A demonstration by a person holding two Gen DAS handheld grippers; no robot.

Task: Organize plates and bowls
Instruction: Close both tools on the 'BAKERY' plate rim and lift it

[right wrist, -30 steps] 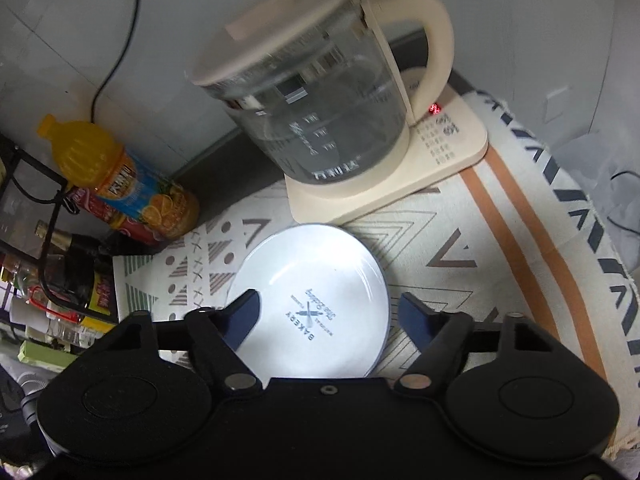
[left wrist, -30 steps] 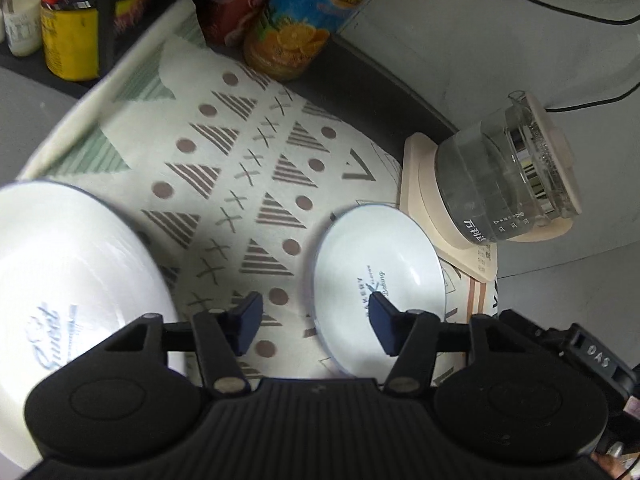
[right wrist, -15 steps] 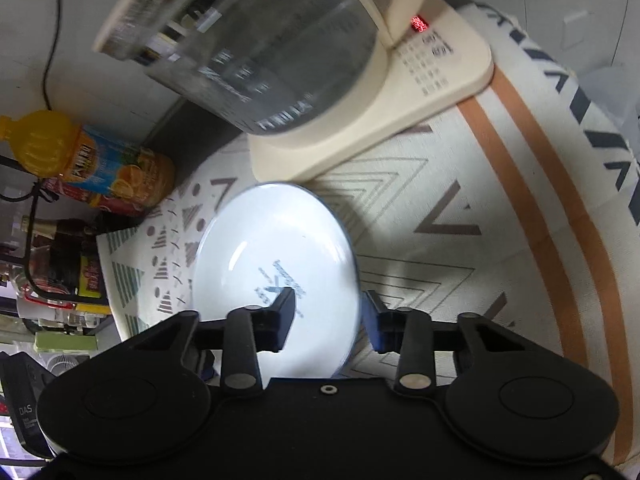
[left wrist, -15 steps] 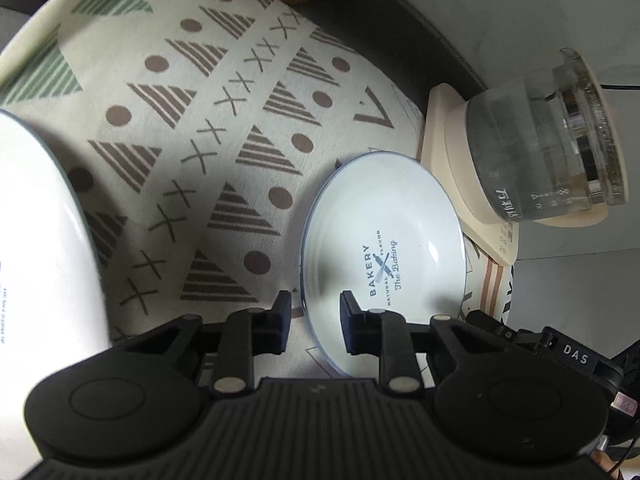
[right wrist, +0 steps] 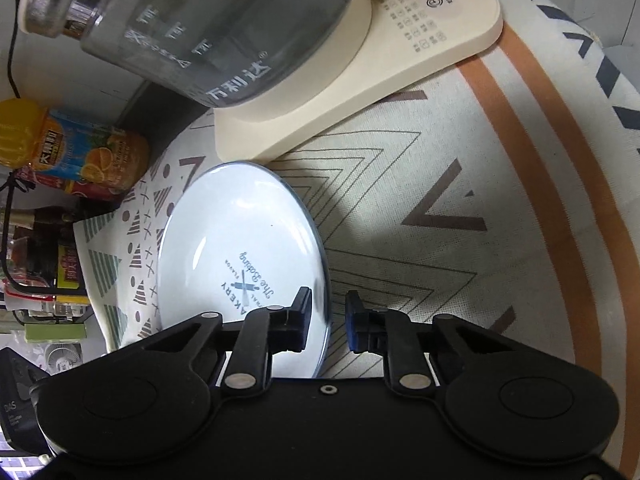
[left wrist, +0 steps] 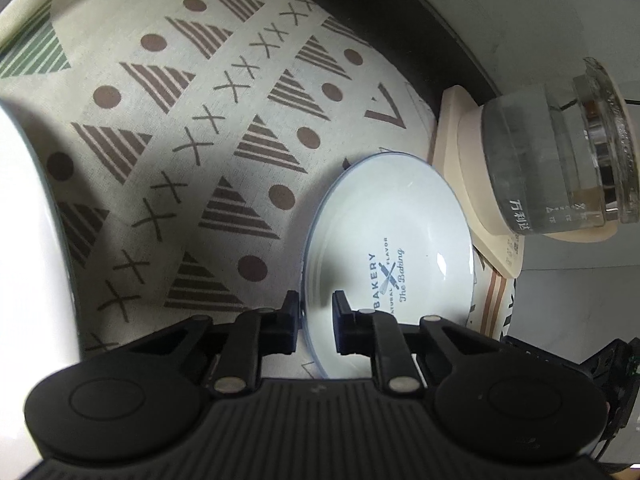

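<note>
A small white plate (left wrist: 392, 240) printed "BAKERY" lies on the patterned cloth next to the kettle base. It also shows in the right wrist view (right wrist: 240, 256). My left gripper (left wrist: 316, 320) has its jaws nearly closed astride the plate's left rim. My right gripper (right wrist: 329, 322) has its jaws nearly closed astride the plate's right rim. A small gap shows at each rim. A large white plate (left wrist: 28, 280) fills the left edge of the left wrist view.
A glass kettle (right wrist: 208, 28) stands on its cream base (right wrist: 400, 64) just behind the small plate. An orange juice bottle (right wrist: 76, 148) and other bottles stand at the back left. The patterned cloth (left wrist: 208, 128) covers the table.
Both grippers have moved down to the small plate and narrowed from wide open to a small gap around its opposite rims.
</note>
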